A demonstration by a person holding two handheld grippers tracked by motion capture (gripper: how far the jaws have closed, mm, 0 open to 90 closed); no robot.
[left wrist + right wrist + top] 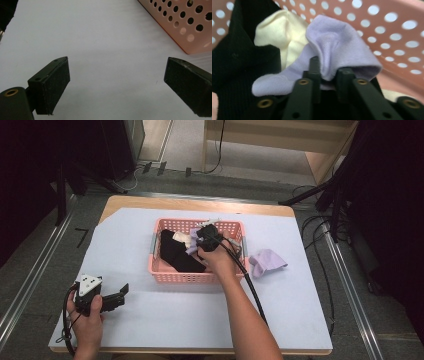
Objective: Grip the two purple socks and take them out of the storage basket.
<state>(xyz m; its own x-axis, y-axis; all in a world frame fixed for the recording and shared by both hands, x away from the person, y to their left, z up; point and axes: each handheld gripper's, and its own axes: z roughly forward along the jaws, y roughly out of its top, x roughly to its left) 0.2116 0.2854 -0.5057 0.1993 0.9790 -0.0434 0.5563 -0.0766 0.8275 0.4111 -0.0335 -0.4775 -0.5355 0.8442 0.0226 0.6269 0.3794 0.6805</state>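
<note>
Idle at near left on white table cover [165, 315]: left gripper [117, 85], jaws apart. Pinched inside pink basket [200, 276]: lilac sock [332, 47], by right gripper [328, 72].

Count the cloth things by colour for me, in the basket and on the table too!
Purple cloths: 2, one pinched by the right gripper in the pink basket, purple piece in basket, and one on the table
Black cloths: 1
Cream cloths: 1
Total: 4
</note>
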